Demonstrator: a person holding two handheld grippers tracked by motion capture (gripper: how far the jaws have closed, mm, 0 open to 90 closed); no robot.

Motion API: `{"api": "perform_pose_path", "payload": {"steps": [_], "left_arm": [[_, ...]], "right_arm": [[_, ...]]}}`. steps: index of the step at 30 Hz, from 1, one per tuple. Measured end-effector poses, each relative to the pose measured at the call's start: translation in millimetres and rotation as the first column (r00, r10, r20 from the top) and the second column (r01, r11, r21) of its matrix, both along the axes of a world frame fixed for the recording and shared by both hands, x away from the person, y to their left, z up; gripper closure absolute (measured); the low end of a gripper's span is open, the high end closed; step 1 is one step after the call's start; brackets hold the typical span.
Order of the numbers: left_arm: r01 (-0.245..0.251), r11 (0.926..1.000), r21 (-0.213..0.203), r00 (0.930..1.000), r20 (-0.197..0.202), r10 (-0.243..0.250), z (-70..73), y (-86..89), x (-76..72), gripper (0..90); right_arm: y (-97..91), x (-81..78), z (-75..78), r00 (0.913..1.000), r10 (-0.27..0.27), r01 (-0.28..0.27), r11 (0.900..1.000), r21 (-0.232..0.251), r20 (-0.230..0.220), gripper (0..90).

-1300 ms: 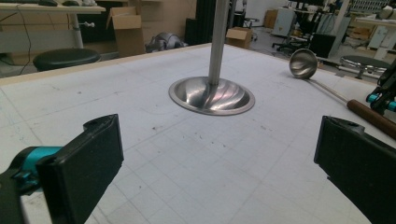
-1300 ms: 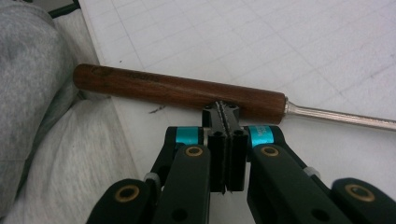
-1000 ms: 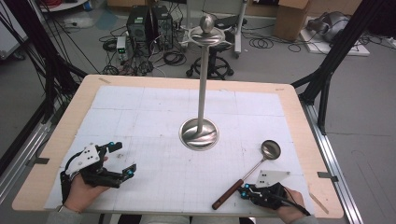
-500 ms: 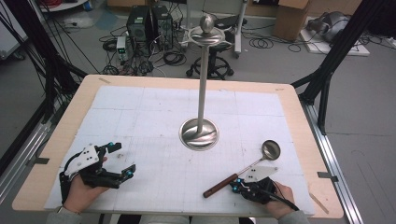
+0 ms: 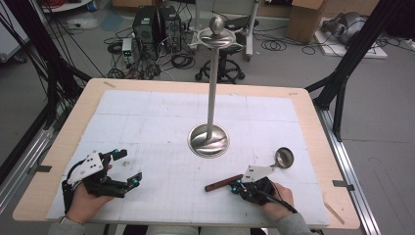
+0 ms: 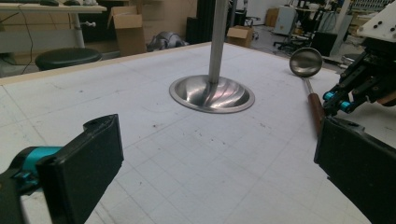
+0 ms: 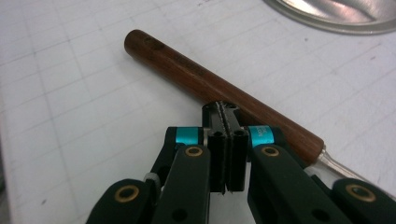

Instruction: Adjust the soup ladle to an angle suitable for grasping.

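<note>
A ladle lies at the table's right with its steel bowl [image 5: 284, 157] far from me and its brown wooden handle [image 5: 222, 183] pointing left. My right gripper [image 5: 238, 186] is shut with nothing between its jaws. In the right gripper view its closed tips [image 7: 222, 110] rest against the near side of the handle [image 7: 187, 70]. My left gripper [image 5: 128, 166] sits at the front left, open and empty. In the left gripper view its jaws [image 6: 215, 135] are spread wide, with the ladle [image 6: 306, 60] and the right gripper [image 6: 343, 105] beyond them.
A tall steel stand with a round dished base [image 5: 209, 140] and a thin pole [image 5: 212, 83] rises from the middle of the white gridded mat [image 5: 147, 127]. The base's rim [image 7: 336, 18] is close beyond the handle. Wooden table edges [image 5: 337, 196] frame the mat.
My right hand has slid left along the front of the table. The ladle's handle has swung with it, away from the front edge and leftward, pivoting about the bowl. The left gripper has stayed still.
</note>
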State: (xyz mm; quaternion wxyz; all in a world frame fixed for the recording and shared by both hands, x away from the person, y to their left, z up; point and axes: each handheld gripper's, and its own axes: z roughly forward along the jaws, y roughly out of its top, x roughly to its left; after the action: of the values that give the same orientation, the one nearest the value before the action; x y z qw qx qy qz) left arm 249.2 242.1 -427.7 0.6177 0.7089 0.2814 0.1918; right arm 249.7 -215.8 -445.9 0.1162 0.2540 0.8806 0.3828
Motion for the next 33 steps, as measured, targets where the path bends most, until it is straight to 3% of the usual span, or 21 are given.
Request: {"api": "perform_pose_path", "payload": {"steps": [11,19,28,33], "left_arm": [[-0.001,1.0,-0.002,1.0,-0.001,0.001,0.0,0.3,-0.9,1.8],[-0.004,1.0,0.004,1.0,-0.003,0.004,-0.1,1.2,-1.4,1.7],[-0.009,0.9999,0.005,1.0,-0.003,0.009,-0.2,1.3,-1.4,1.7],[-0.009,1.0,-0.002,1.0,-0.002,0.009,0.1,1.8,-1.5,1.8]], "right_arm": [[16.2,17.9,-0.7,0.9986,-0.046,0.046,0.9989,-0.008,0.027,90.0],[23.7,30.5,-2.6,0.9954,-0.065,0.066,0.9977,-0.014,0.071,90.0],[26.5,37.5,-3.5,0.9943,-0.078,0.079,0.9969,-0.007,0.073,90.0],[23.2,36.6,-1.7,0.996,-0.083,0.083,0.9962,0.026,0.032,90.0]]}}
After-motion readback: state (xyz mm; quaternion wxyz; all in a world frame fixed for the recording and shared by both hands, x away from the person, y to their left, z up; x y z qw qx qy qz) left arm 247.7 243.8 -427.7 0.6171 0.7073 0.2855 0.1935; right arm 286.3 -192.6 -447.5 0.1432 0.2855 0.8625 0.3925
